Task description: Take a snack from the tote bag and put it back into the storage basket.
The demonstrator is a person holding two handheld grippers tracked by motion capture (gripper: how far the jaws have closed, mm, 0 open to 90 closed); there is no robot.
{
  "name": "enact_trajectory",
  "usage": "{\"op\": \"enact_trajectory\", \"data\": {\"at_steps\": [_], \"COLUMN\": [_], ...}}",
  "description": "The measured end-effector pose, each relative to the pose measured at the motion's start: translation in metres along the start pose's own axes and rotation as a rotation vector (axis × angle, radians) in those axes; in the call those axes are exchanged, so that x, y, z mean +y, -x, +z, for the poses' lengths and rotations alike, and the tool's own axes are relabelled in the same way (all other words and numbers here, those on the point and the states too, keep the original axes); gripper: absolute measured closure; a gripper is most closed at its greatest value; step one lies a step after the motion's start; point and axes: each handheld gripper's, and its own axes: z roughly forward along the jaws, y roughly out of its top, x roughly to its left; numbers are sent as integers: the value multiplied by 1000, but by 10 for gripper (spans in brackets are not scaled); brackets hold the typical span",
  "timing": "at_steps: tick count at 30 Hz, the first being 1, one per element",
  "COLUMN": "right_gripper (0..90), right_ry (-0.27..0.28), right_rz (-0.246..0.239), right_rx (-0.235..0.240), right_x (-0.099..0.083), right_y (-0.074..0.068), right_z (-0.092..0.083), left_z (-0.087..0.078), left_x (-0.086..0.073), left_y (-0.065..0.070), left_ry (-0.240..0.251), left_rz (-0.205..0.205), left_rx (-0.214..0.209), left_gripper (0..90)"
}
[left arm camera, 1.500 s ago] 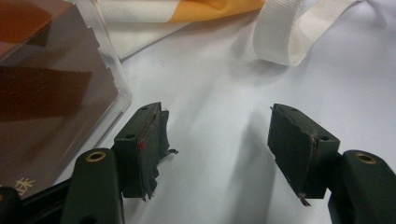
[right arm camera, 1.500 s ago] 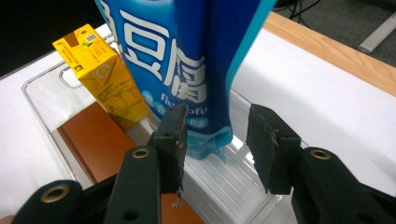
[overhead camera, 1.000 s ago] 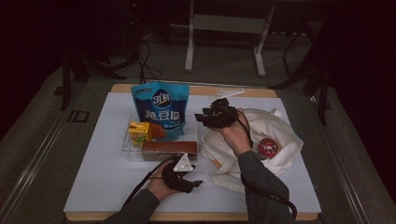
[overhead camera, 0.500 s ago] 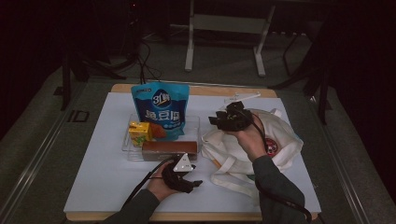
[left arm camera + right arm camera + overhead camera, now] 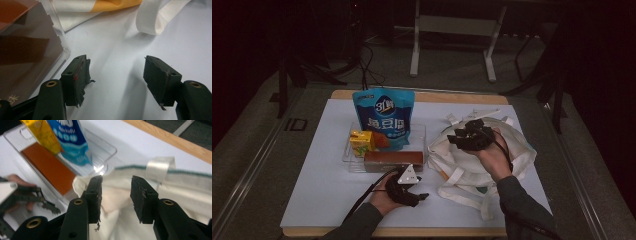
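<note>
High view: a white cloth bag (image 5: 484, 160) is seen lying crumpled on the right of the table (image 5: 312, 200), just beside a clear tray (image 5: 348, 156) in which a blue pouch (image 5: 382, 117), a yellow carton (image 5: 360, 141) and a brown box (image 5: 389, 161) are kept. The bag is judged to be light, soft and floppy, so it will sag and fold when lifted; a firm hold is best taken on the hemmed rim of its mouth or on a strap (image 5: 152, 20), not on the loose middle.

The right gripper (image 5: 116, 182) is held over the bag's edge nearest the tray, its jaws part open and lately closing, with cloth below them but nothing yet pinched. The left gripper (image 5: 116, 67) rests on the table in front of the tray, jaws spread wide and empty.

Compared with a second ago, the right gripper has been brought from near the pouch down to the bag; the left has been kept still.
</note>
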Motion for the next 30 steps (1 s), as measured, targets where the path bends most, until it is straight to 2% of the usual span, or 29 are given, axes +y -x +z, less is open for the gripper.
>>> {"op": "enact_trajectory", "data": {"at_steps": [8, 12, 17, 18, 23, 30], "right_gripper": [669, 756, 844, 892, 900, 900], "right_ry": [-29, -51, -84, -108, -143, -168], "right_rz": [20, 26, 8, -5, -19, 12], "right_rx": [-13, -33, -71, -87, -117, -136], "right_x": [-20, -31, -42, -48, -61, -83], "right_y": [10, 17, 21, 23, 29, 41], "right_z": [-11, -16, -19, -21, -25, -33], "left_z": [0, 0, 0, 0, 0, 0], "left_x": [0, 0, 0, 0, 0, 0], "left_y": [0, 0, 1, 1, 1, 1], "left_ry": [-4, -6, -6, -6, -6, -7], "left_rz": [7, 9, 10, 9, 10, 12], "left_rx": [3, 4, 4, 5, 5, 7], "left_gripper": [364, 364, 364, 364, 364, 365]}}
